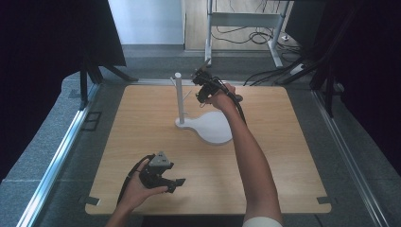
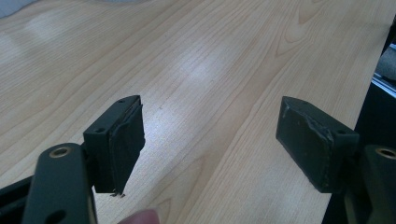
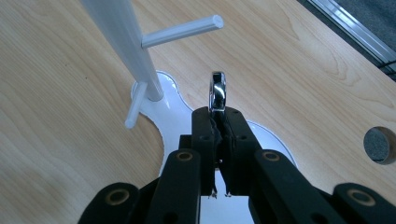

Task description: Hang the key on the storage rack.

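A white stand has an upright pole (image 1: 178, 97) on a flat white base (image 1: 213, 126) at the table's far middle. In the right gripper view the pole (image 3: 123, 37) carries an upper peg (image 3: 182, 29) and a lower peg (image 3: 135, 105). My right gripper (image 3: 218, 112) is shut on a shiny metal ring (image 3: 218, 91), which stands edge-on above the jaw tips, just right of the pole and below the upper peg. From above, that gripper (image 1: 200, 94) hovers right of the pole. My left gripper (image 1: 175, 185) rests low near the front edge, open, with bare wood between its pads (image 2: 123, 140).
The wooden table (image 2: 210, 70) stretches around the stand. A round hole (image 3: 379, 144) is cut in the tabletop near the right gripper's side. Metal rails (image 1: 56, 156) and dark curtains border the table; cables lie on the floor behind.
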Motion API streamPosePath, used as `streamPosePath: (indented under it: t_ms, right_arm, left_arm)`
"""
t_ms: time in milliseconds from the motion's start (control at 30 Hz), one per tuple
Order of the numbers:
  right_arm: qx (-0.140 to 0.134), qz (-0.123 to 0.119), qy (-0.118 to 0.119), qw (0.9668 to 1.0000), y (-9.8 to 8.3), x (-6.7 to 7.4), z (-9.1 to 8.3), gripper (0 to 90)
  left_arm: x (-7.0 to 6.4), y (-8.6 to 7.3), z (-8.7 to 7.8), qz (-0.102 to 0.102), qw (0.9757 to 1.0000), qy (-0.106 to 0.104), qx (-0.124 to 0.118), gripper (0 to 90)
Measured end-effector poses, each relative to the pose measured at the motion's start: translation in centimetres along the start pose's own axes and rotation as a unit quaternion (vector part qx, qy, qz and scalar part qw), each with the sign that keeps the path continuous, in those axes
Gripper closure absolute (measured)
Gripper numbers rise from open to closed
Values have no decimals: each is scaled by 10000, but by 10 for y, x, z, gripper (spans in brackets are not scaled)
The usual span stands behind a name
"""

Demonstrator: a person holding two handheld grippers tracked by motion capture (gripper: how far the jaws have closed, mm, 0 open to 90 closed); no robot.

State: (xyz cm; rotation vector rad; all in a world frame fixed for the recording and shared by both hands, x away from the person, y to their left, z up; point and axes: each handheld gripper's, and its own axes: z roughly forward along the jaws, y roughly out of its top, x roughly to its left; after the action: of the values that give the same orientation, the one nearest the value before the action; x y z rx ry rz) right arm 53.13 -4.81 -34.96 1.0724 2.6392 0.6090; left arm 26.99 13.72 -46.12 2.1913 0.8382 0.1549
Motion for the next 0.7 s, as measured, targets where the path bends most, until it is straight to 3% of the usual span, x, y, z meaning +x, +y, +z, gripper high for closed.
streamPosePath:
  t_ms: [700]
  right_arm:
    - [-55,106,-113,9999,18,-8,14,843]
  left_arm:
    - [-1,0,1,19,10000,-21,21,240]
